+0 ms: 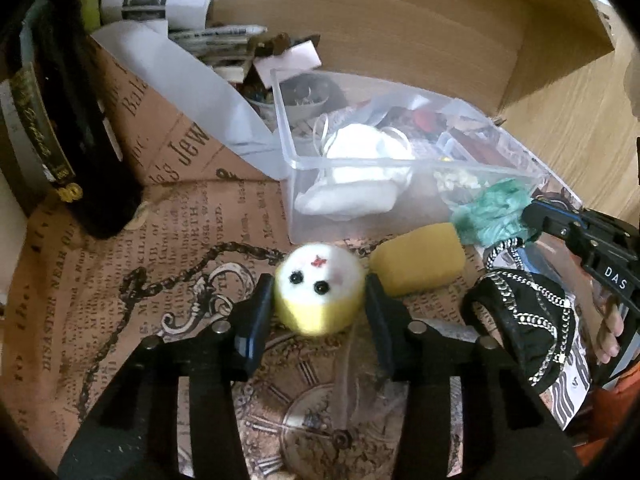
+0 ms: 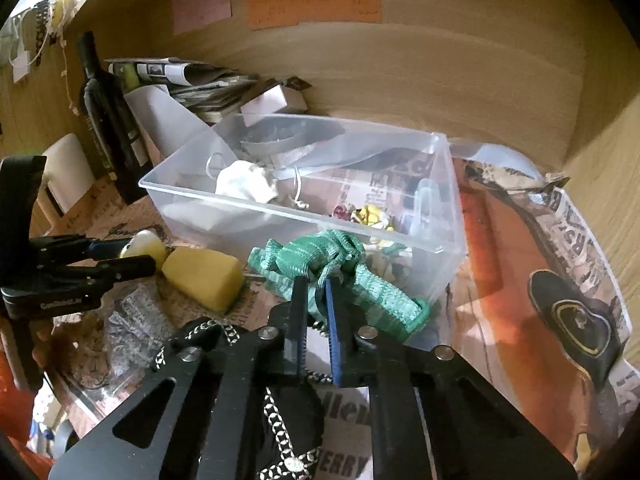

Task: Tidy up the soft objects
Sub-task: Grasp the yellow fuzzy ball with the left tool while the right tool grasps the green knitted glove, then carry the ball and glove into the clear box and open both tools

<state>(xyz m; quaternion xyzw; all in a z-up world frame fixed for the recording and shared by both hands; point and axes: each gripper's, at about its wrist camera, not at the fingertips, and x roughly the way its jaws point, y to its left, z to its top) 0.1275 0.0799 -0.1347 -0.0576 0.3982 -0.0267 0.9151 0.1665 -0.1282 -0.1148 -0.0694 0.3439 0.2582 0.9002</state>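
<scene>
My left gripper [image 1: 320, 300] is shut on a round white and yellow plush toy [image 1: 318, 286] with black eyes, just above the printed paper. A yellow sponge [image 1: 418, 260] lies to its right. My right gripper [image 2: 318, 284] is shut on a green mesh cloth [image 2: 340, 264], in front of a clear plastic bin [image 2: 448, 216]. The bin holds a white soft item [image 1: 360, 176] and small things. In the left wrist view the right gripper [image 1: 536, 216] touches the green cloth [image 1: 496, 212]. In the right wrist view the left gripper [image 2: 132, 256] holds the plush [image 2: 146, 242] beside the sponge [image 2: 204, 276].
A dark bottle [image 1: 60, 120] stands at the left. Rolled papers [image 1: 152, 0] and clutter lie behind the bin. A black chain-trimmed bag [image 1: 524, 312] lies at the right. Wooden walls [image 2: 440, 72] close the back and right.
</scene>
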